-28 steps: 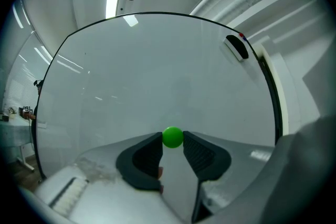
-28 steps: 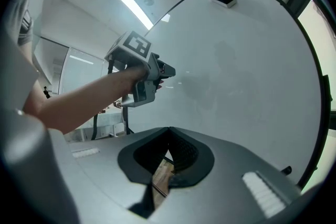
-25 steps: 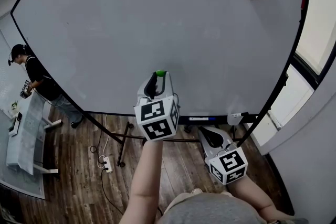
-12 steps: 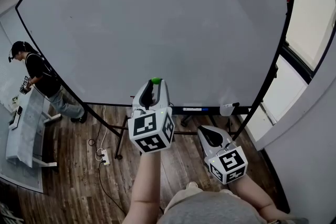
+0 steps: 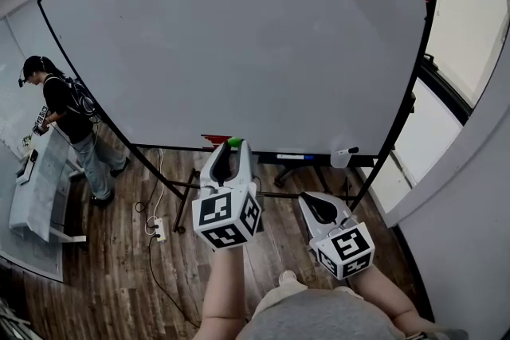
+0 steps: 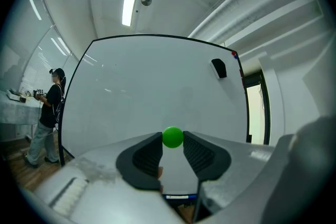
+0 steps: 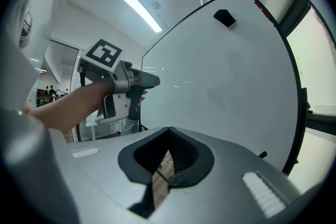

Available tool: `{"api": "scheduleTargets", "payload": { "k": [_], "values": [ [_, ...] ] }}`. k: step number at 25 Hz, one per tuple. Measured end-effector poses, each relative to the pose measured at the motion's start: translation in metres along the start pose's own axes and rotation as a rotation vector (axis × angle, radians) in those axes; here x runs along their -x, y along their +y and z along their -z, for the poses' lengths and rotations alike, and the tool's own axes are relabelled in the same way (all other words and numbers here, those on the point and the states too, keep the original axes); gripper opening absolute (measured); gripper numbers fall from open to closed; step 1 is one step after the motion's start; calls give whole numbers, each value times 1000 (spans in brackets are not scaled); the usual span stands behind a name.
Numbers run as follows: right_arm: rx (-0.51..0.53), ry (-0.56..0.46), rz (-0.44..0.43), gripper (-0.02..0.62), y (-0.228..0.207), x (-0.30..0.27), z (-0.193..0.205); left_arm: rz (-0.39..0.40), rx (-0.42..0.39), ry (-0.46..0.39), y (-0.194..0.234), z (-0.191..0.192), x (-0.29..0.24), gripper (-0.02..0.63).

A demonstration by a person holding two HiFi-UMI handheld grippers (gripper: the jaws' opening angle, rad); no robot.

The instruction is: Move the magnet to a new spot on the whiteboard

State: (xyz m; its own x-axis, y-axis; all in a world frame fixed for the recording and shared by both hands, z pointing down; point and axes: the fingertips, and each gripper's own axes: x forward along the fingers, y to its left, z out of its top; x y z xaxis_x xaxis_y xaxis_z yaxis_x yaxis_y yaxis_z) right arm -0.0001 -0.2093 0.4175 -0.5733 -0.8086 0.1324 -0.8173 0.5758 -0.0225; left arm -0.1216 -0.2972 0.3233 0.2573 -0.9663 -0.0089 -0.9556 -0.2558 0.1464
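Magnet point(image 6: 172, 137) sits pinched at my left gripper's point(image 5: 229, 159) very tips, lower centre of frame, apparently short of the whiteboard point(image 5: 239, 36); so shallow a pinch could drop it. My right gripper point(image 7: 169, 134) is closed, empty.

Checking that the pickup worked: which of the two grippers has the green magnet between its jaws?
The left gripper: its jaw tips pinch the green magnet. The right gripper has its jaws together, with nothing between them.
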Motion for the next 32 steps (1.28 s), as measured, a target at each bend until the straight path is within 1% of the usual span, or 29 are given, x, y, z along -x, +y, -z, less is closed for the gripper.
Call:
{"api": "scheduleTargets", "payload": {
  "k": [3, 8, 15, 20, 32],
  "values": [
    [6, -1, -6, 2, 3, 8, -1, -3, 21, 19, 1, 11, 17, 135],
    [3, 0, -8, 1, 0, 16, -2, -11, 31, 58, 1, 32, 39, 135],
    [-5, 1, -28, 1, 0, 12, -1, -13, 55, 80, 0, 48, 47, 135],
    [-2, -15, -23, 0, -7, 7, -9, -2, 66, 68, -2, 42, 38, 135],
    [0, -24, 37, 2, -24, -14, -12, 87, 46, 38, -13, 21, -3, 135]
  ]
}}
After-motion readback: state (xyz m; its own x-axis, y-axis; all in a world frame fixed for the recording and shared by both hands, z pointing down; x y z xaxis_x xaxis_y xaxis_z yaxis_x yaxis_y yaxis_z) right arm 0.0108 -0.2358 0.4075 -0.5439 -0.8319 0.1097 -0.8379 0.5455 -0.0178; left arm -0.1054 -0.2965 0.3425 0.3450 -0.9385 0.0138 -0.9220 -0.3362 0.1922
